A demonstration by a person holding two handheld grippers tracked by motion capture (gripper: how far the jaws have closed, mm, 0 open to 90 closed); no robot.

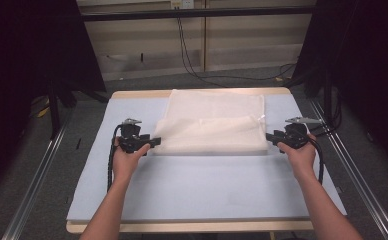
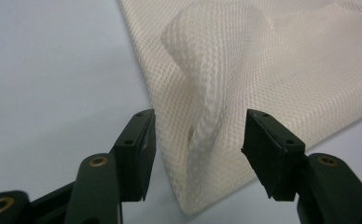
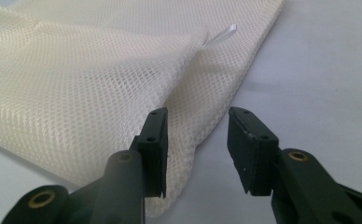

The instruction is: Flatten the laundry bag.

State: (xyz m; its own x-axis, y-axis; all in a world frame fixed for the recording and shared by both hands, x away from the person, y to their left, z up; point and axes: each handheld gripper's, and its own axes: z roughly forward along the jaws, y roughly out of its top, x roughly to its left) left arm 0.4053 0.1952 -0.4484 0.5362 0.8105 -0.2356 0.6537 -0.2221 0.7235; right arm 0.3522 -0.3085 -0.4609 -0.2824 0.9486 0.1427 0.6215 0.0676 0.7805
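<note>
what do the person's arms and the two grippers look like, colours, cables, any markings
Both forearms are bare, with no sleeves in the high view. The left gripper and right gripper are black, each topped by a grey three-cornered plate, with a black cable trailing back beside the wrist. In the gripper views the jaws are matte black arms with brass-coloured pivot rings, ending in flat rectangular pads with small screw holes. No lettering is readable.

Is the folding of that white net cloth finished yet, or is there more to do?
Partly. The mesh cloth already has its near part folded over onto the mat. Both the left tool and the right tool stand open at the fold's ends, pressing nothing. Probably another fold is left.
</note>
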